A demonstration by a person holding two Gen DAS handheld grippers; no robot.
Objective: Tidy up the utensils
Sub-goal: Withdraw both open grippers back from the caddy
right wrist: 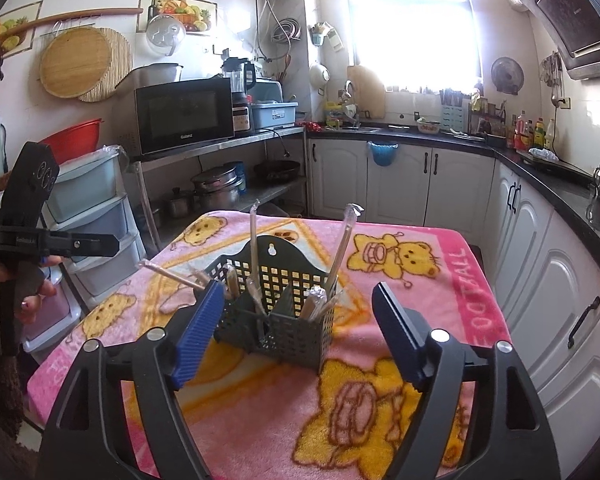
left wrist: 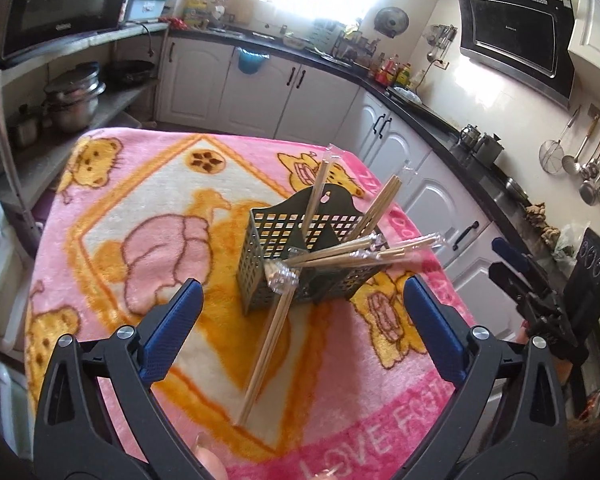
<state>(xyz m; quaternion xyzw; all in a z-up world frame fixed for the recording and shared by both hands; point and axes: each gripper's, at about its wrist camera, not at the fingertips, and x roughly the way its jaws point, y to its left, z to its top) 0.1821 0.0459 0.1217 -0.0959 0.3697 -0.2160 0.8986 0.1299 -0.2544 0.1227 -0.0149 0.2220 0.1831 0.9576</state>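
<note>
Basket (left wrist: 296, 252), dark green, perforated, divided into compartments, standing upright on pink bear-print blanket (left wrist: 140, 208) that covers the table. Contents: wrapped chopsticks (left wrist: 340, 250), several pairs in clear sleeves; some stand upright in the rear compartments, others lie slanted across the rim. One pair (left wrist: 266, 354) is not properly stowed: it leans against the basket's near wall with its lower end on the blanket (seen in the left wrist view only).

Left gripper (left wrist: 300, 320): jaws spread wide, nothing between the pads, aimed downward at the basket and the leaning pair, which lies between the blue fingers in view but untouched.

Right gripper (right wrist: 296, 332): jaws likewise wide apart and empty, framing the basket from the near side; pads not touching its walls. In the right wrist view the left tool appears off to the left, gripped by a hand (right wrist: 4, 292), well clear of the basket.

Step in hand, by judgement: between placements, both tools free after a release. Most utensils already sit in the basket.

Next move calls for: bringing one gripper down around the leaning pair, closing on its shaft, lifting it clear of the blanket and dropping it upright into a compartment. Slanted pairs on the rim may also want righting.
</note>
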